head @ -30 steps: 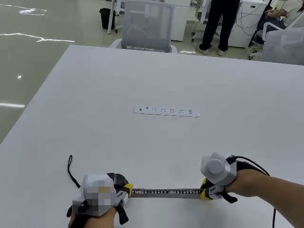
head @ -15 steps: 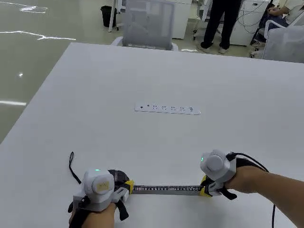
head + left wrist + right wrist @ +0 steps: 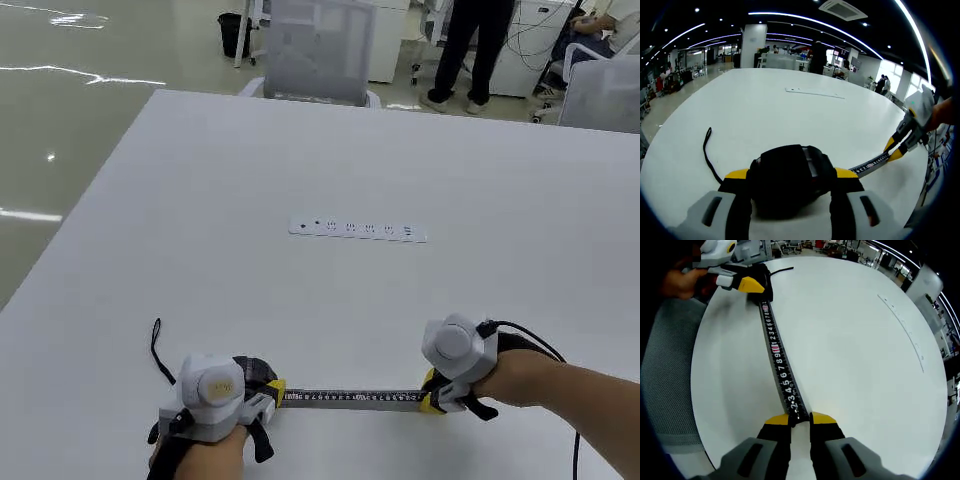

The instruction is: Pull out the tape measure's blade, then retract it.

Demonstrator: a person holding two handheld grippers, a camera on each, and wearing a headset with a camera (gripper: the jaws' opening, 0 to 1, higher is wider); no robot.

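The right gripper [image 3: 800, 419] has its yellow-tipped jaws pinched together on the free end of the blade [image 3: 777, 355], a hold that looks meant for drawing the steel out. The left gripper [image 3: 791, 174] clamps the black tape measure case [image 3: 785, 160] from both sides, low at the white table [image 3: 300, 150], probably so the body cannot follow the pull. The blade runs straight between them, numbers up, with a short stretch out. The left hand sits at the near edge and aims right. The right forearm [image 3: 560, 385] reaches in from the right, aiming back at the case. The wrist strap [image 3: 707, 150] trails loose beside the case, and a power strip [image 3: 357, 229] lies well apart.
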